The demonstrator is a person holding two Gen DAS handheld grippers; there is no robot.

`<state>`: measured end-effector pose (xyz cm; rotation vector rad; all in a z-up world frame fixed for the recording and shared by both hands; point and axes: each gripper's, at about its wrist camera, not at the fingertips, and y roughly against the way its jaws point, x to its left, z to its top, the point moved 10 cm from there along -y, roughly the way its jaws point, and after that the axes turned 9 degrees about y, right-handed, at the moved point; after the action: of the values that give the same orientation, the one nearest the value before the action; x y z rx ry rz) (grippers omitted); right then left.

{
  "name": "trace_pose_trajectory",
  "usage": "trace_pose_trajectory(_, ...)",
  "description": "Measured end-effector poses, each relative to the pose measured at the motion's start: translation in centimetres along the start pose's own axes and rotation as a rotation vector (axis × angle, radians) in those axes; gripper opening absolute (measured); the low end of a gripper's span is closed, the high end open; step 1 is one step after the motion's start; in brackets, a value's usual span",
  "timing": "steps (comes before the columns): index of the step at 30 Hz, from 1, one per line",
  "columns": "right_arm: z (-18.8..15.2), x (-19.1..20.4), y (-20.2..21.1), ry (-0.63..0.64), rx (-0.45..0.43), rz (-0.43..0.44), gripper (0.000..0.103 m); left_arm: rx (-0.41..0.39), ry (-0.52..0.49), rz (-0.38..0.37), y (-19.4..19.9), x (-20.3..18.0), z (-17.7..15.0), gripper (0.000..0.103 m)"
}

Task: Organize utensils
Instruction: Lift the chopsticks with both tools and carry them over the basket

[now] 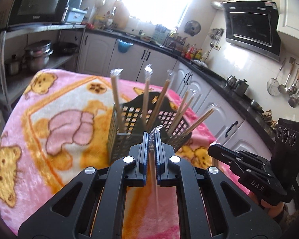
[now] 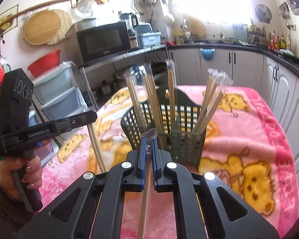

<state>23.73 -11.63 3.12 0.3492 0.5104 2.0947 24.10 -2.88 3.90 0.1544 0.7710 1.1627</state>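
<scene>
Left gripper (image 1: 151, 137): its jaws are pinched tight on one wrapped pair of chopsticks (image 1: 153, 171). The crinkly wrapper tip sticks out past the fingers, and the sticks hang down under the gripper.

Right gripper (image 2: 149, 142): pinched tight too, on its own wrapped pair (image 2: 145, 195), held the same way.

Basket (image 1: 129, 141): black, full of holes, standing on the pink bear blanket (image 1: 55, 103) just past both grippers. In the right view it looks split into two parts.

Sticks in basket (image 1: 145, 97): many wrapped pairs already stand in it, leaning out like a fan.

Step now: I think each pair is being carried over to drop into the basket.

How to do it well: get the low end of each pair above the rim first, since that end goes in first. Aim for a gap between the leaning sticks, not on top of them. Go one hand at a time, so the two grippers do not bump.

Letting go: open only when the low end is well inside.

Watch out: the basket looks light. A push on its wall or on the leaning sticks could tip it.
</scene>
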Motion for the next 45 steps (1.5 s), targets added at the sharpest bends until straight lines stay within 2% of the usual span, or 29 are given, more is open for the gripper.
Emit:
trace_pose_trajectory(26, 8.7, -2.5, 6.1, 0.031, -0.245, -0.065, 0.006, -0.124, -0.133, -0.098, 2.8, -8.1, 7.0, 0.003)
trace_pose_trajectory(31, 11.0, -3.3, 7.2, 0.033, -0.302, -0.082, 0.006, -0.149, -0.154, -0.103, 2.9, -8.8, 8.7, 0.003)
trace_pose_trajectory(45, 15.7, -4.4, 8.4, 0.040, -0.393, -0.100, 0.006, -0.221, -0.177, -0.101, 3.2, -10.4, 13.8, 0.003)
